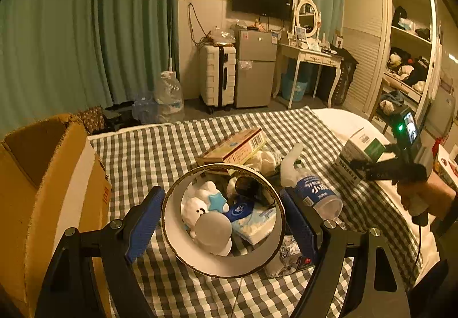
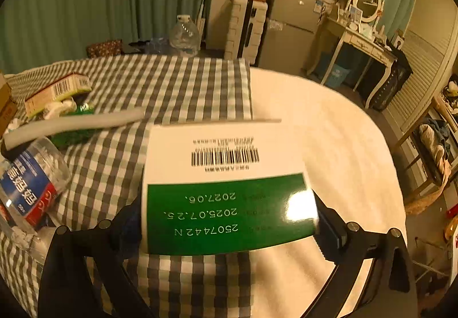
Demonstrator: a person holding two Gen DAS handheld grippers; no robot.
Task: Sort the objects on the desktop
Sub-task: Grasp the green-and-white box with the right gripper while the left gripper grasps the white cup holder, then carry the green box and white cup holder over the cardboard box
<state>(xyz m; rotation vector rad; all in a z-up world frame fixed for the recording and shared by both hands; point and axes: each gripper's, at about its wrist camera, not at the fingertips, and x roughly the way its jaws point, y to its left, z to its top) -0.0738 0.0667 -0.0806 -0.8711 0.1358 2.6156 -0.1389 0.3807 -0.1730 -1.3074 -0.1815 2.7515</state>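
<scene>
— While you are working over the bed's checked cloth [image 1: 160, 146], why is the cardboard carton [image 1: 43, 180] standing open at your left?

— I judge you are keeping it close as the drop-off for sorted things. The pile is sitting mid-cloth: a plastic bottle [image 1: 312, 189] lying on its side, a flat barcoded box [image 1: 234, 146] behind it.

— And what are you gripping with each tool?

— Your right tool [image 2: 229, 229] is clamping a green-and-white box [image 2: 226, 189] by its two sides, printed face up, so it is riding level. That box is sitting squarely between the fingers, at the boundary of the checked cloth and the pale sheet [image 2: 329, 132].

— And the left?

— Your left tool [image 1: 223, 220] is squeezing a wide tape ring [image 1: 223, 220] across its width, blue pads [image 1: 144, 227] pressing its outer wall, opening facing forward. Through it you are seeing a small white toy [image 1: 203, 203] and a tissue pack [image 1: 254, 220] lying beyond.
</scene>
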